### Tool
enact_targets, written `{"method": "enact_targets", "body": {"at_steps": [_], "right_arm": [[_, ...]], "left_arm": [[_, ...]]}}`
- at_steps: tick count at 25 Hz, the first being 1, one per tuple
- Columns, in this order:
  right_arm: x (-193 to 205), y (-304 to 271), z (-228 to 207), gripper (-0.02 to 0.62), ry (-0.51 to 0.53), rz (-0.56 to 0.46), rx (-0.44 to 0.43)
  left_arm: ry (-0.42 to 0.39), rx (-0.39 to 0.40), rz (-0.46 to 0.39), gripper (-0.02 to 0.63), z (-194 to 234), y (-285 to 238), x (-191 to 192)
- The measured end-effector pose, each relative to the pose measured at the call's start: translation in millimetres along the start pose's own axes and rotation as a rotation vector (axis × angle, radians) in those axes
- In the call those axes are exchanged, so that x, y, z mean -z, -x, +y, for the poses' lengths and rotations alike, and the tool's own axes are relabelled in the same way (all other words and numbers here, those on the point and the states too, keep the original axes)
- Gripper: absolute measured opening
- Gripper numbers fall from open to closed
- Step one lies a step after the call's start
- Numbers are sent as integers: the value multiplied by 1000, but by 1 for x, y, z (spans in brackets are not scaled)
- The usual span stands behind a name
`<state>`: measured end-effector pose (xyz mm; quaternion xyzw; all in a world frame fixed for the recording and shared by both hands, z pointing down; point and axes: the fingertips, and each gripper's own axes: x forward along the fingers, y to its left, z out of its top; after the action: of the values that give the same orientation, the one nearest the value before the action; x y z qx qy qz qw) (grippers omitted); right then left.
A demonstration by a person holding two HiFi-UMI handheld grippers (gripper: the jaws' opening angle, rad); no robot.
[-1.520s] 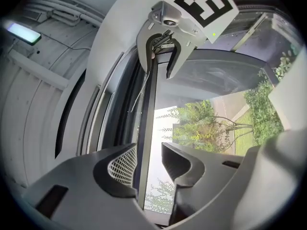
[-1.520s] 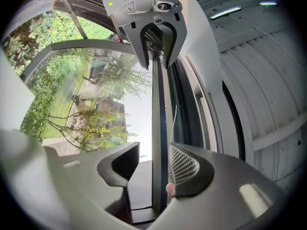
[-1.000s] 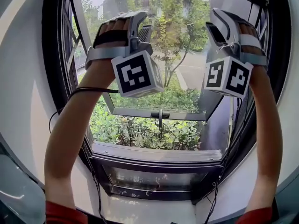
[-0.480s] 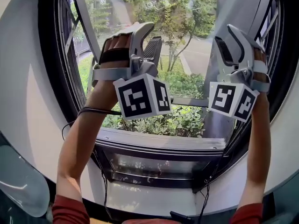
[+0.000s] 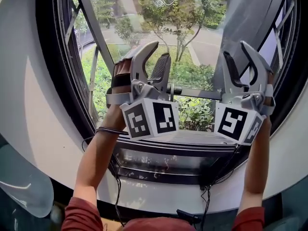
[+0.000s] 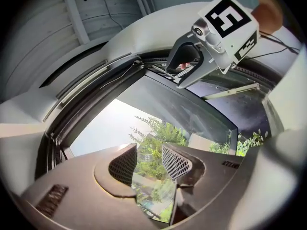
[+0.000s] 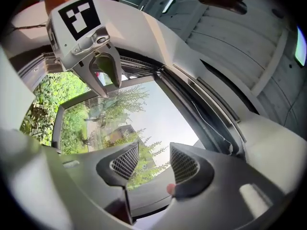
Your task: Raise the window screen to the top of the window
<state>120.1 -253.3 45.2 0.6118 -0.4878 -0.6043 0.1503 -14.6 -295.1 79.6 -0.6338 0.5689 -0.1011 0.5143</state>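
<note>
I face an outward-tilted window sash, with trees and lawn behind the glass. I see no screen mesh across the opening; the top of the window frame shows dark in both gripper views. My left gripper points up in front of the sash's lower rail, open, with only the view outside between its jaws. Level with it to the right, my right gripper is open; its jaws have just been opening and are empty. Each gripper shows in the other's view: right, left.
The dark window sill and lower frame run just under both marker cubes. White curved wall surrounds the window. Black cables hang below the sill. A side stay bar crosses the left of the opening.
Both hands have come down from high in front of the glass to just above the sill. Both grippers have rolled, so their jaws now stand up in plain sight.
</note>
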Motion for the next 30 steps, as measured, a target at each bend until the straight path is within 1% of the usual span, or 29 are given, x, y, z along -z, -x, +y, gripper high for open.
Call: {"method": "enact_targets", "body": {"at_steps": [4,7,10,16,19,23,26,30], "right_arm": [[9,20,18,206,-84,17,-25],[15,35,35,206,-132,35,-56],[21,50,54,206,-188,58,-84],[30,81,89,212,-299,100,-138],[36,96,105,212,-368,129,-162],[49,118,130,212,-457,184,-203],[57,132,145,212,-517,214,-223],[65,149,164,212,-569,249,-250]], "left_arm": [[108,5,-2,146,-15,20,13],[177,19,13,146,-29,35,26],[237,39,41,146,-43,49,42],[391,92,112,146,-72,78,72],[451,99,148,146,-86,93,84],[516,88,162,146,-98,114,95],[553,129,197,146,-116,128,103],[621,173,251,146,-142,144,116]]}}
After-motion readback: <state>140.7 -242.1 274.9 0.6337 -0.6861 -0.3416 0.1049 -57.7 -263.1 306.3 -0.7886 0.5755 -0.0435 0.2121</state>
